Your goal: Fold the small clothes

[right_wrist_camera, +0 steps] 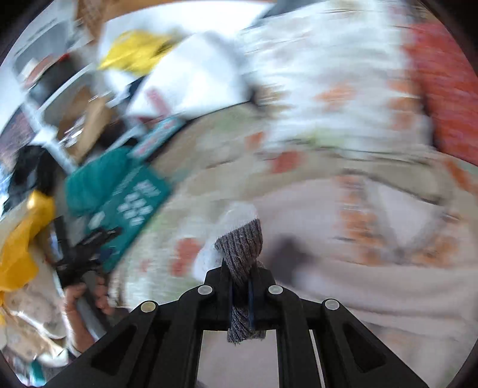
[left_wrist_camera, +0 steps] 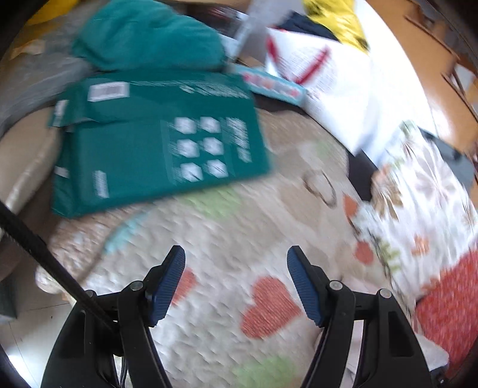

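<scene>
A grey-and-white sock (right_wrist_camera: 239,247) is being held by its grey ribbed end in the right gripper (right_wrist_camera: 241,294), whose 2 fingers are being pressed fully together on the knit, with the white part being left to dangle forward above the bed. The left gripper (left_wrist_camera: 236,286) is being held with its blue pads (left_wrist_camera: 167,286) spread wide apart and nothing between them, low over the patterned quilt (left_wrist_camera: 227,232).

A slip is being risked, in all likelihood: only a narrow bunch of cuff is being pinched, and both views are being smeared by fast motion, so the sock could be shaken loose or dropped crumpled rather than flat. A snag is also being courted, since the free white end is being swung close to the folds of the floral bedding (right_wrist_camera: 343,89), and a clean fold could be spoiled if the empty left gripper is brought in before the sock is laid out.

The work surface is being provided by a soft, quilted bedspread printed with orange hearts (left_wrist_camera: 269,307) and green patches (a yielding base, judged poor for crisp creases). Clutter is being seen around it: a teal printed package (left_wrist_camera: 155,143), a teal cloth bundle (left_wrist_camera: 146,35), white papers (left_wrist_camera: 337,89), a yellow item (left_wrist_camera: 337,21) and a wooden floor (left_wrist_camera: 418,68) beyond. Finer detail is being lost to blur.
</scene>
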